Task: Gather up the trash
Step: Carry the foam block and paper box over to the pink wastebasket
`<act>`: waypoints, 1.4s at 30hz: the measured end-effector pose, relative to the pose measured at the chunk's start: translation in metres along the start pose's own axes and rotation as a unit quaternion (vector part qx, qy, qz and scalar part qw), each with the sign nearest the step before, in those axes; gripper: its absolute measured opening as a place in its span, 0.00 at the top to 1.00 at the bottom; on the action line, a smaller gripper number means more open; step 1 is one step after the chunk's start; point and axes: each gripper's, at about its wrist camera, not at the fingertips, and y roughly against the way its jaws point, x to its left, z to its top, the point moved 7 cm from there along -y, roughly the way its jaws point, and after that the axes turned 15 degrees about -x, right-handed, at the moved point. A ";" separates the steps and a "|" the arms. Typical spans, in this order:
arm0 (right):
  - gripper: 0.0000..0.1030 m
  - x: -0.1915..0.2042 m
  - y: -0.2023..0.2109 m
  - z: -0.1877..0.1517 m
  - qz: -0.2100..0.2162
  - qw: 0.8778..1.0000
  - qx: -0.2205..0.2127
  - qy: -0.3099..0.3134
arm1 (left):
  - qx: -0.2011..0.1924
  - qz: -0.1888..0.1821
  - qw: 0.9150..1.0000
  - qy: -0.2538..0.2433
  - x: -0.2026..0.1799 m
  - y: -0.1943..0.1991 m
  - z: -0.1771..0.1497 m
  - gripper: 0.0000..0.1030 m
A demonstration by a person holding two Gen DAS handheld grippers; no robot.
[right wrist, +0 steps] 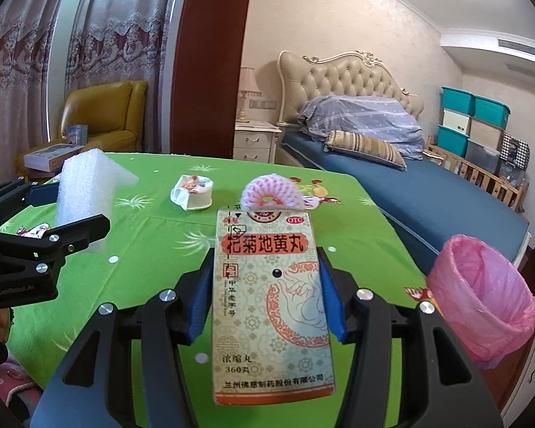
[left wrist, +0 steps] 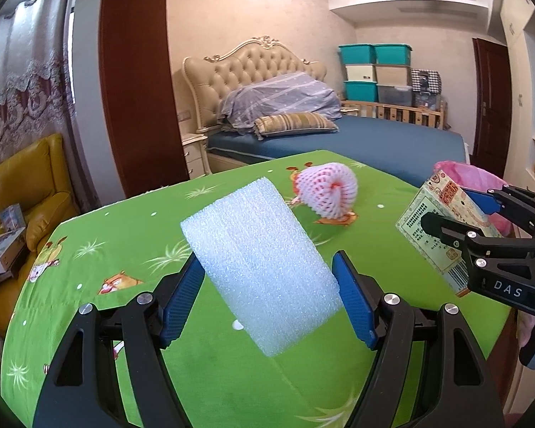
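Observation:
My left gripper (left wrist: 267, 285) is shut on a white foam block (left wrist: 260, 267), held tilted above the green tablecloth (left wrist: 125, 249). The same foam block (right wrist: 85, 185) shows at the left of the right wrist view, in the left gripper (right wrist: 64, 214). My right gripper (right wrist: 265, 285) is shut on a printed medicine box (right wrist: 271, 303), raised over the table; the box (left wrist: 442, 228) and the right gripper (left wrist: 456, 210) show at the right of the left wrist view. A pink foam fruit net (left wrist: 330, 190) (right wrist: 271, 196) lies on the far part of the table. A small white paper cup (right wrist: 193, 192) lies beside it.
A bin lined with a pink bag (right wrist: 481, 296) (left wrist: 474, 178) stands off the table's right edge. Behind the table are a bed (left wrist: 339, 135), a nightstand (right wrist: 255, 141) and stacked storage boxes (left wrist: 378, 71). A yellow armchair (left wrist: 28, 185) with boxes on it sits to the left.

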 end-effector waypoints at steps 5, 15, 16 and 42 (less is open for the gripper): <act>0.50 -0.017 0.011 0.001 -0.013 1.000 -0.004 -0.005 | -0.003 -0.021 1.000 -0.009 -0.017 0.000 0.007 0.32; 0.50 -0.052 0.037 0.000 -0.052 0.999 -0.012 0.006 | -0.004 -0.079 0.997 -0.022 -0.065 -0.009 0.021 0.32; 0.50 -0.058 0.040 -0.001 -0.057 0.998 -0.012 0.004 | -0.004 -0.085 0.996 -0.023 -0.071 -0.010 0.022 0.32; 0.50 -0.261 0.089 -0.035 -0.210 0.976 -0.004 -0.063 | 0.019 -0.280 0.960 -0.023 -0.261 -0.095 0.079 0.32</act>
